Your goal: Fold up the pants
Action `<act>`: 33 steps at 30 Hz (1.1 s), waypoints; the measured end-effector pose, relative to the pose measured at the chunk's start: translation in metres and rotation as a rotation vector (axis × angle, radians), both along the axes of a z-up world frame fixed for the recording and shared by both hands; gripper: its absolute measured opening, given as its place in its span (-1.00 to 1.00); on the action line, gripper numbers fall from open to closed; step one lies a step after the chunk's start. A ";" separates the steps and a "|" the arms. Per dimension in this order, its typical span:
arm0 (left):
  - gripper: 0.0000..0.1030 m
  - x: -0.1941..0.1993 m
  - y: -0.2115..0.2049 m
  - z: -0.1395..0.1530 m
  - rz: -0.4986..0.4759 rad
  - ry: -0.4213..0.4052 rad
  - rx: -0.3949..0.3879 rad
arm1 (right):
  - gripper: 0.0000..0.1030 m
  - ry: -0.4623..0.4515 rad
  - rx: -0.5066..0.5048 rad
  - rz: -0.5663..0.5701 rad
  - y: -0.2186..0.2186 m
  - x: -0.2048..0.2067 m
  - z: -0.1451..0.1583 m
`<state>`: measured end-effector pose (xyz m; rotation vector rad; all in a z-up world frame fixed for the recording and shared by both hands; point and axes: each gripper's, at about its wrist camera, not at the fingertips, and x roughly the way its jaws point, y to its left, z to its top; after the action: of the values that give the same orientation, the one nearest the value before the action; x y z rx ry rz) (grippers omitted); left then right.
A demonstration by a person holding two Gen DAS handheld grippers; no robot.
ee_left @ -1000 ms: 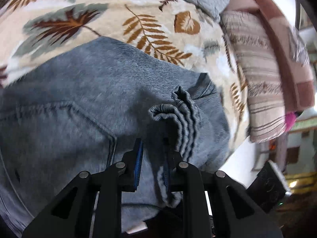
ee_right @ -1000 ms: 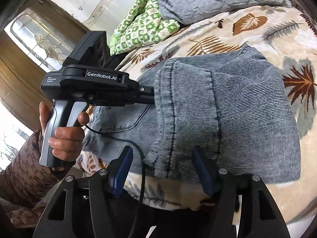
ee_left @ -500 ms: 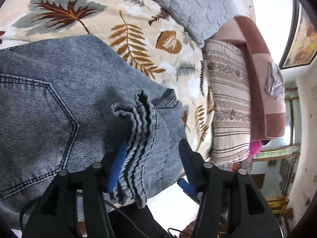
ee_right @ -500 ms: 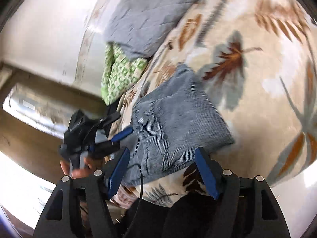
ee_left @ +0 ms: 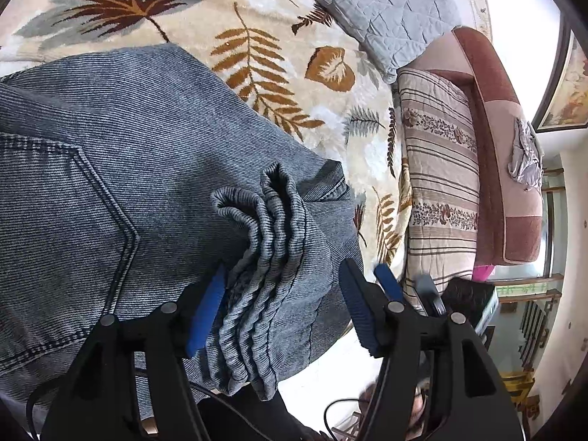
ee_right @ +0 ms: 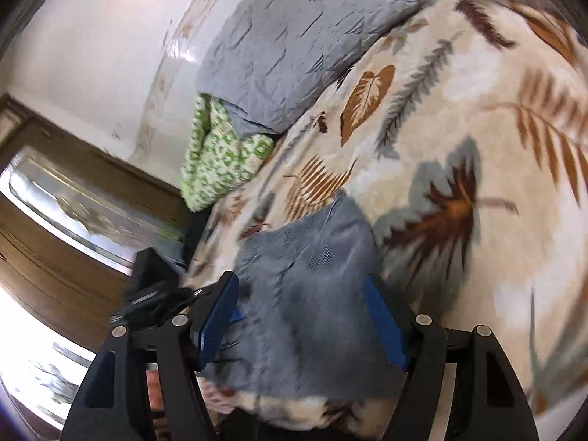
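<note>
The folded pants (ee_left: 139,169) are laid on the leaf-print blanket (ee_left: 257,55), near its edge. The left gripper (ee_left: 283,305) is held over their bunched hem (ee_left: 268,250); its jaws have just been opening, and the hem is seen between the parted pads, ungripped. The right gripper (ee_right: 301,319) is also seen parted over the pants, with nothing clamped.
</note>
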<state>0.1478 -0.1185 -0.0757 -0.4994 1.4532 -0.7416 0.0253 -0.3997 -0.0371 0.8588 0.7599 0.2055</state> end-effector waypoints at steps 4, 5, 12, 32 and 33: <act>0.25 0.005 -0.006 -0.003 0.006 0.010 0.012 | 0.25 0.063 -0.111 0.042 0.007 0.034 -0.015; 0.25 0.006 -0.009 -0.005 0.001 0.020 0.007 | 0.23 0.078 -0.119 0.039 0.007 0.039 -0.020; 0.25 0.009 -0.019 -0.005 -0.039 -0.001 0.038 | 0.26 0.039 -0.025 0.024 -0.002 0.013 -0.015; 0.17 0.007 -0.035 -0.011 -0.106 0.024 0.041 | 0.26 0.171 0.468 0.051 0.062 -0.047 -0.075; 0.10 0.006 -0.036 -0.009 -0.111 0.012 0.034 | 0.21 0.170 0.503 0.033 0.061 -0.046 -0.079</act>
<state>0.1534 -0.1549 -0.0849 -0.4002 1.5121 -0.8013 -0.0204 -0.3384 -0.1160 1.3528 0.8982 0.3655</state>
